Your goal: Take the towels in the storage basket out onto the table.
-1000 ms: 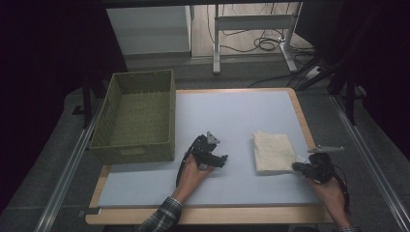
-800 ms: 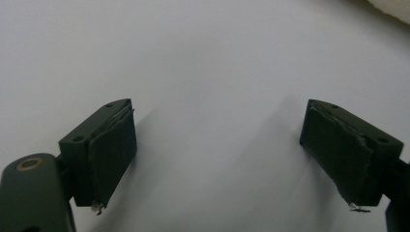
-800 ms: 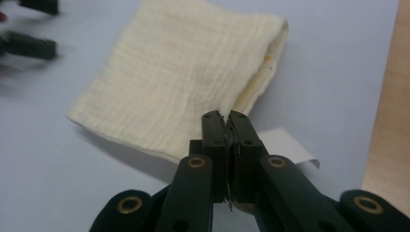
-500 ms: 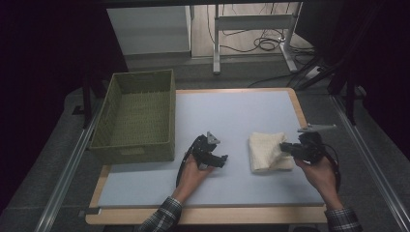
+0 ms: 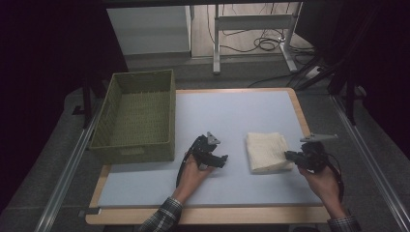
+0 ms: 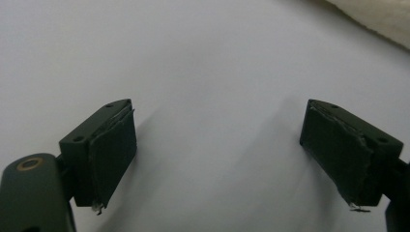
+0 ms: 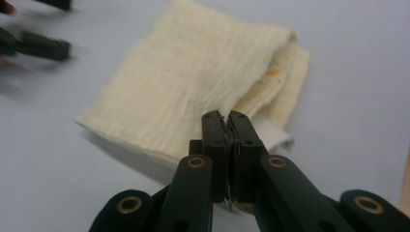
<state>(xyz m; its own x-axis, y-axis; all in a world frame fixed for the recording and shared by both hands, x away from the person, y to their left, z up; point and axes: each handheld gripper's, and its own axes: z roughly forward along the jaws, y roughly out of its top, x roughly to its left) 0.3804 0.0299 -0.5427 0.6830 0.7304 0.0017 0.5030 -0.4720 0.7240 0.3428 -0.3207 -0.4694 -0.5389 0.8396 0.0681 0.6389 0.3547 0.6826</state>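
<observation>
Two hand-held grippers are in my hands. My right hand-held gripper (image 7: 226, 121) is clamped on the near edge of the folded cream cloth (image 5: 266, 151), which lies on the right part of the table (image 5: 232, 111) with that edge lifted. My left hand-held gripper (image 5: 220, 161) rests near the table's middle, its jaws wide apart over bare surface. Far left sits a green woven basket (image 5: 136, 118).

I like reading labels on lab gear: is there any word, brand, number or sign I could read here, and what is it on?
None: no readable text on the folded cream cloth, the green woven basket, the pale blue mat, or either claw.
</observation>
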